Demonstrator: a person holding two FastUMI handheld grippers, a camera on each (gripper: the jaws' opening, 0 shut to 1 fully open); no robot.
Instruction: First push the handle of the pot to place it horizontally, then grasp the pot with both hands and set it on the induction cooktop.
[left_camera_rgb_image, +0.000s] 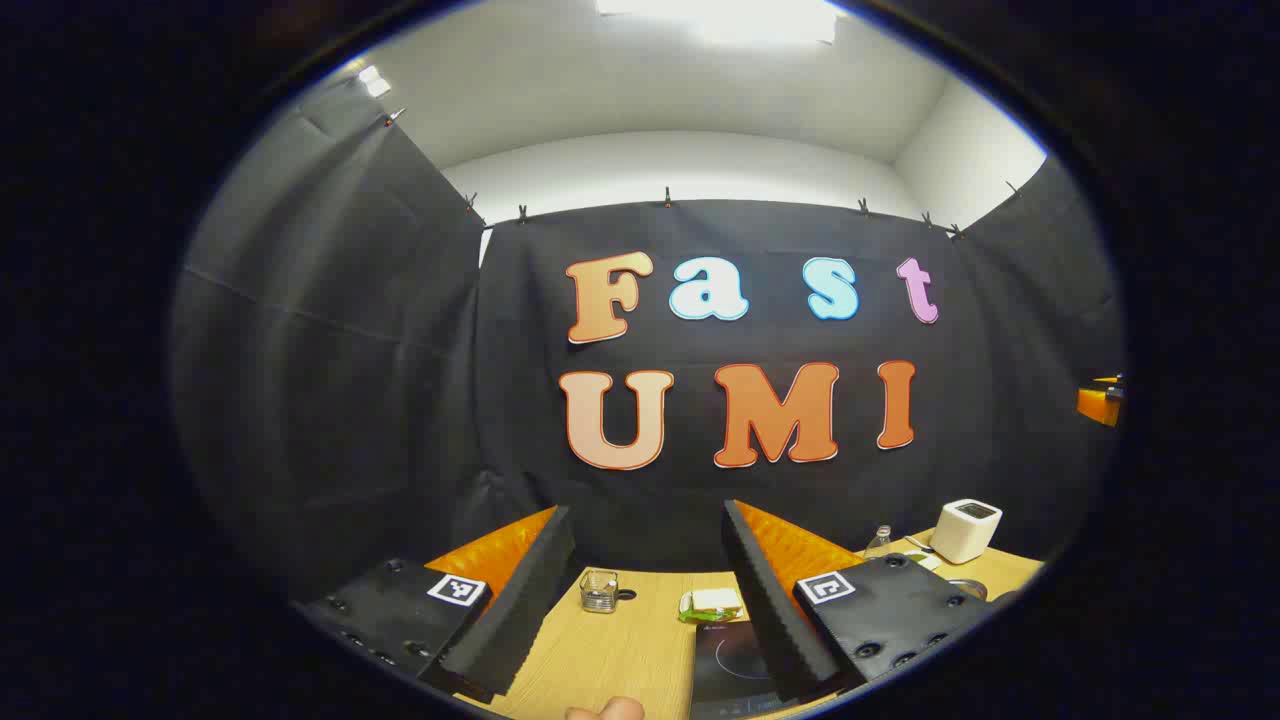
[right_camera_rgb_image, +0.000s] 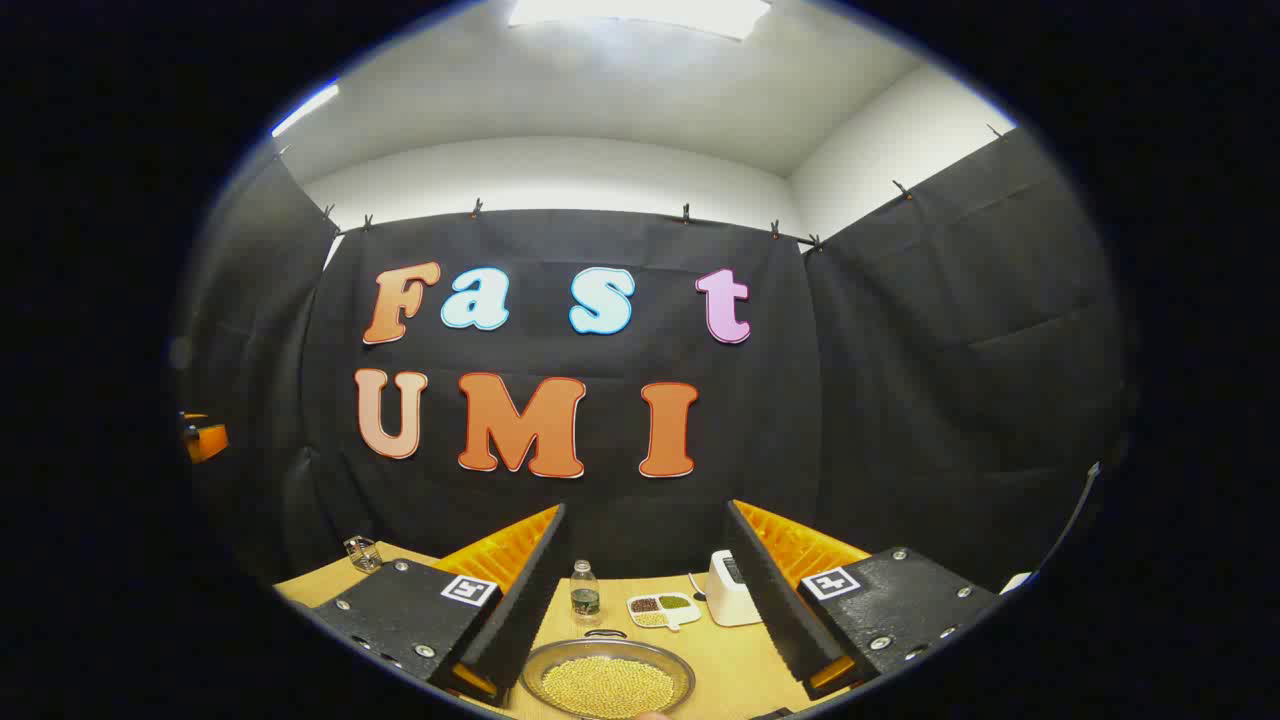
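In the right gripper view a round metal pot (right_camera_rgb_image: 608, 682) holding yellow grains sits on the wooden table, low between my fingers, with a small dark handle (right_camera_rgb_image: 605, 633) at its far rim. My right gripper (right_camera_rgb_image: 646, 508) is open above it and holds nothing. The black induction cooktop (left_camera_rgb_image: 735, 655) lies on the table in the left gripper view, partly behind one finger. Above the table my left gripper (left_camera_rgb_image: 647, 510) is open with nothing between its fingers. A fingertip (left_camera_rgb_image: 605, 710) shows at that view's bottom edge.
A small glass container (left_camera_rgb_image: 598, 590) and a green and white pad (left_camera_rgb_image: 712, 603) lie beyond the cooktop. A white box appliance (left_camera_rgb_image: 966, 530) stands at the right. Behind the pot are a bottle (right_camera_rgb_image: 585, 592), a divided dish (right_camera_rgb_image: 662, 608) and a white appliance (right_camera_rgb_image: 730, 588).
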